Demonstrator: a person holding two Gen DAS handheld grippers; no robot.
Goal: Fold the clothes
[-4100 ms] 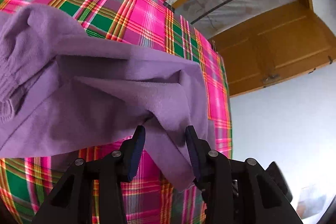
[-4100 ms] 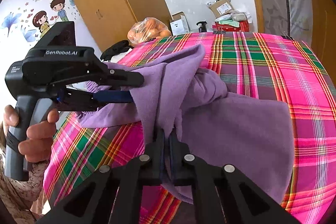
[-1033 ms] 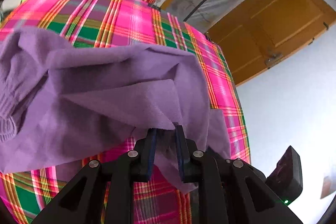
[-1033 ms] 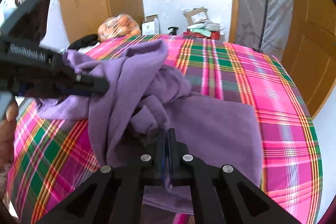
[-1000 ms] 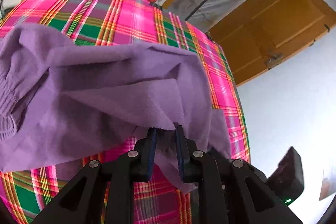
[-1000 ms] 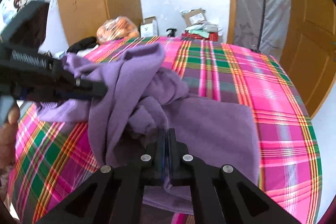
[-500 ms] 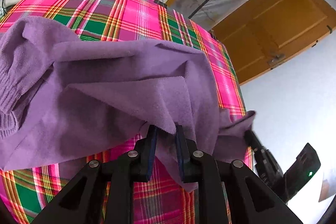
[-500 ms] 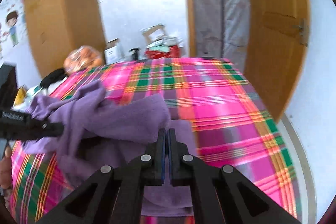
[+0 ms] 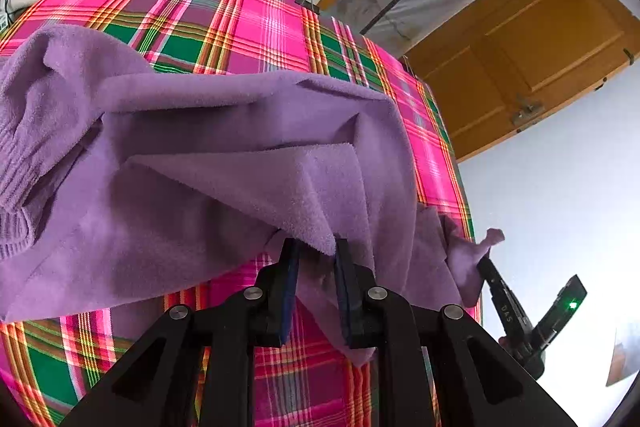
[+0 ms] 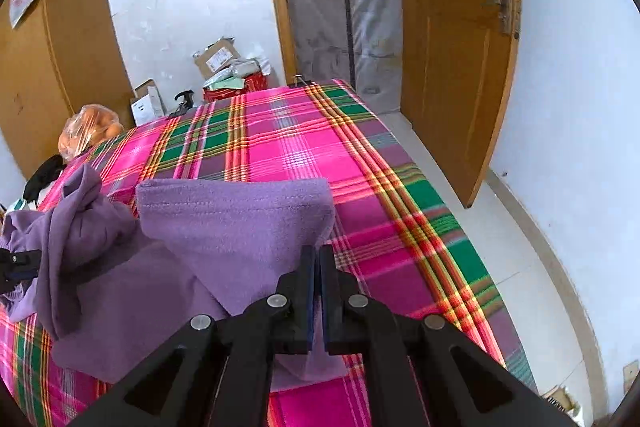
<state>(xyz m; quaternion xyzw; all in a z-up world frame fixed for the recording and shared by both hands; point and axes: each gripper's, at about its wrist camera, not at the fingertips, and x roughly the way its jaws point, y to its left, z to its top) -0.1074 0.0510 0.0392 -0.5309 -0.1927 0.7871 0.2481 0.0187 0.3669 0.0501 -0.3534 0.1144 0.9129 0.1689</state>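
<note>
Plaid bedspread point(image 10: 304, 147) is covered by a purple garment point(image 9: 180, 163), whose edges are clamped by both the left gripper point(image 9: 314, 283) and the right gripper point(image 10: 314, 291).

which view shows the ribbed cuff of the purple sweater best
The left wrist view. There the ribbed cuff of the purple sweater lies unobstructed at the frame's left edge, its knit ridges clear. The right wrist view shows only bunched fabric on that side, with no ribbing visible.
</note>
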